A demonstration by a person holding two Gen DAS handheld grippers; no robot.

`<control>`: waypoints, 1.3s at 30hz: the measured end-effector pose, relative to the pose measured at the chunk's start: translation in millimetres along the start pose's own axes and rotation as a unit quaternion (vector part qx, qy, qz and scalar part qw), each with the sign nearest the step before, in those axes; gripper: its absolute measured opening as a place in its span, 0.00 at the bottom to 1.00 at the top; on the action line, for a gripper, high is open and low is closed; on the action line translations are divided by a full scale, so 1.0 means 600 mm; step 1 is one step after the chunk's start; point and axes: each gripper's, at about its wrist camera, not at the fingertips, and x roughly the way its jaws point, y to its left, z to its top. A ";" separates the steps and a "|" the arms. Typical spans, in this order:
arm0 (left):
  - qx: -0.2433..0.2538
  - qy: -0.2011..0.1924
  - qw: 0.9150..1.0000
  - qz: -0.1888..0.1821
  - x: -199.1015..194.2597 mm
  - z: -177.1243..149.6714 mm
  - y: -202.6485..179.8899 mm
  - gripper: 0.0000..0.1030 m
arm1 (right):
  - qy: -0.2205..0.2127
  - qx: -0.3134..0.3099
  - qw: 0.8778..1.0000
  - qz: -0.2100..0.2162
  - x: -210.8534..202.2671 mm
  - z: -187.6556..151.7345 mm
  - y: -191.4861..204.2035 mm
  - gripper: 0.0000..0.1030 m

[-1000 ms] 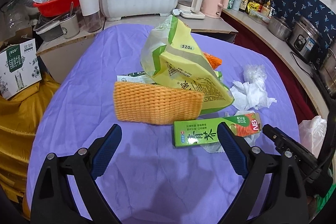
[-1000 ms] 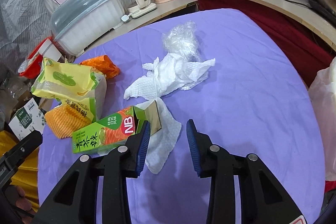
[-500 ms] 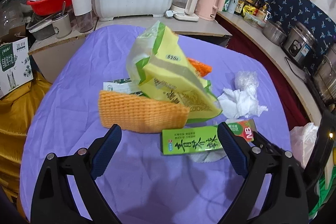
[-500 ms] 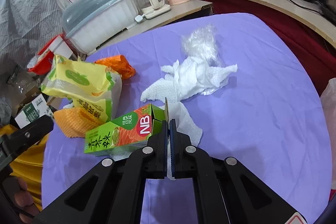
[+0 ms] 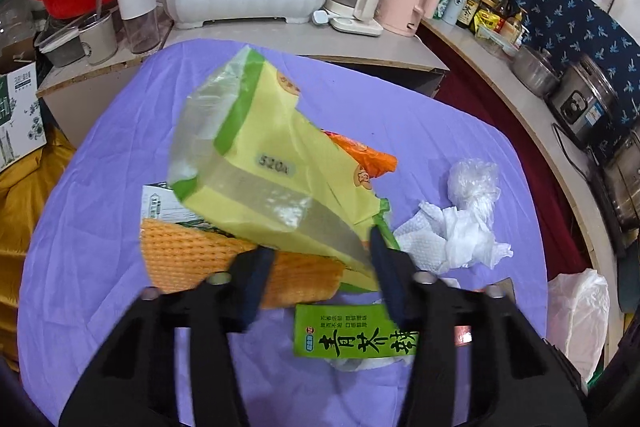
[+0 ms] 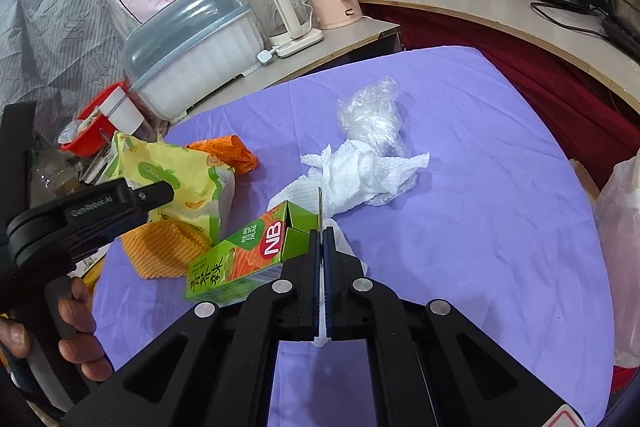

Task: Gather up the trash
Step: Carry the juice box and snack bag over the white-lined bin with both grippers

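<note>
Currently the right gripper (image 6: 322,251) is clamping the open end flap of the green carton (image 6: 244,257), jaws pressed together on the thin card. My read: the flap is the only edge thin enough to pinch, so the carton is getting picked by it rather than by its body. Carton is lying on the purple tablecloth (image 6: 480,227), far end resting beside the orange mesh pad (image 6: 164,247).

Left gripper (image 5: 320,267) is half-closed around the lower edge of the yellow-green snack bag (image 5: 272,187); whether the pads are already biting the bag, I cannot tell. Bag is propped up tilted on the mesh pad, which is likely why it is being approached from its low edge.

Remaining trash: crumpled paper towel (image 6: 360,175) touching a wad of clear plastic film (image 6: 370,119), and an orange wrapper (image 6: 232,155) behind the bag. White plastic bag (image 6: 620,247) is hanging off the table's right edge, probably the collection bag.

Readable text: "NB" in white on red on the carton, plus large Chinese characters I am not transcribing; "520" and a mark after it on the bag's grey patch; "GenRobot.AI" on the left gripper body in the right wrist view.
</note>
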 end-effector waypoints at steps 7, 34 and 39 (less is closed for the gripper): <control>0.032 -0.021 0.999 -0.010 -0.030 -0.002 -0.019 0.02 | -0.028 0.000 1.000 0.007 -0.039 0.015 0.003 0.02; 0.192 -0.067 0.970 -0.133 -0.245 -0.117 -0.302 0.01 | -0.217 0.033 0.971 -0.096 -0.416 0.060 -0.147 0.02; 0.227 -0.056 0.959 -0.160 -0.257 -0.158 -0.382 0.01 | -0.232 0.057 0.962 -0.132 -0.477 0.041 -0.224 0.02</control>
